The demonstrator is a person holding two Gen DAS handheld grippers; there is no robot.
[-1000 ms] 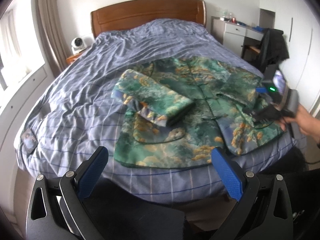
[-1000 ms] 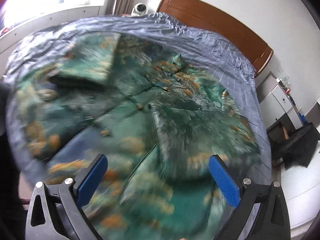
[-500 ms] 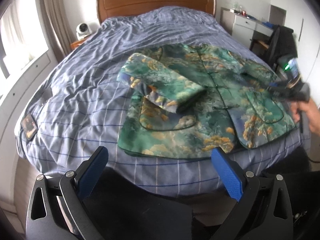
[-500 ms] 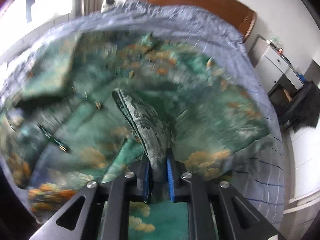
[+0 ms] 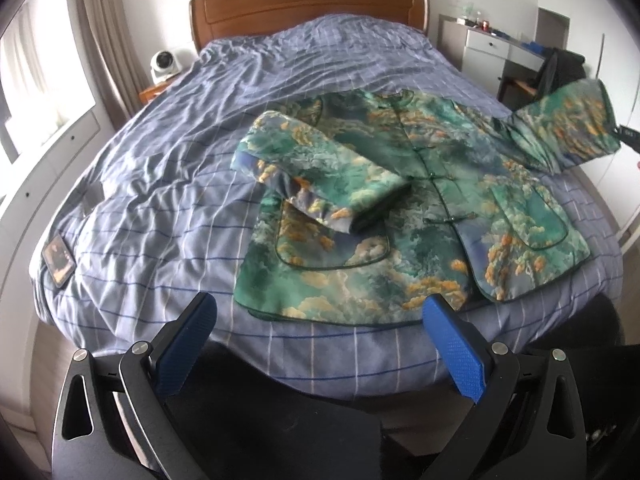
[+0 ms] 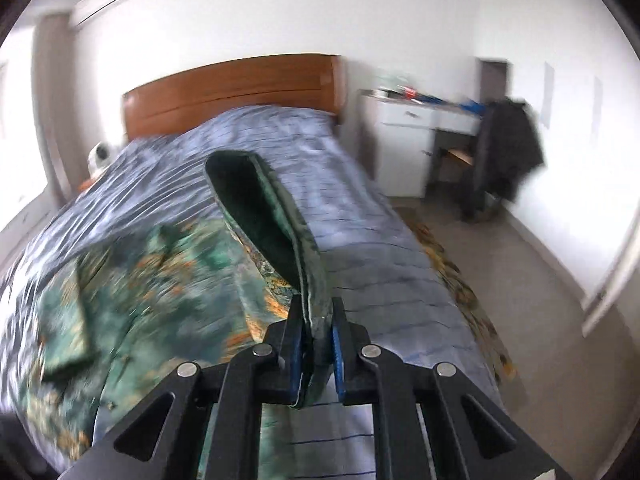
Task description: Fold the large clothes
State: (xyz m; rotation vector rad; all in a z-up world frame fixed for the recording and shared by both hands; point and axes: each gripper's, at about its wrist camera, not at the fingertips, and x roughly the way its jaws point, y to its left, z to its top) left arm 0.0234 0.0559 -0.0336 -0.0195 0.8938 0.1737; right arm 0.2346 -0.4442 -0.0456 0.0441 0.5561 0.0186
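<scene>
Padding makes the green-and-orange cloud-print quilted jacket thick, soft and fairly light, so my right gripper clamps its raised sleeve cuff, while my left gripper hangs wide open, empty.

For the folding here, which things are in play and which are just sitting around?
In play:
- jacket, flat on the bed
- its sleeve, lifted
- right gripper, shut on the sleeve cuff
- left gripper, open, empty

Sitting around:
- fan
- desk
- dark coat
</scene>
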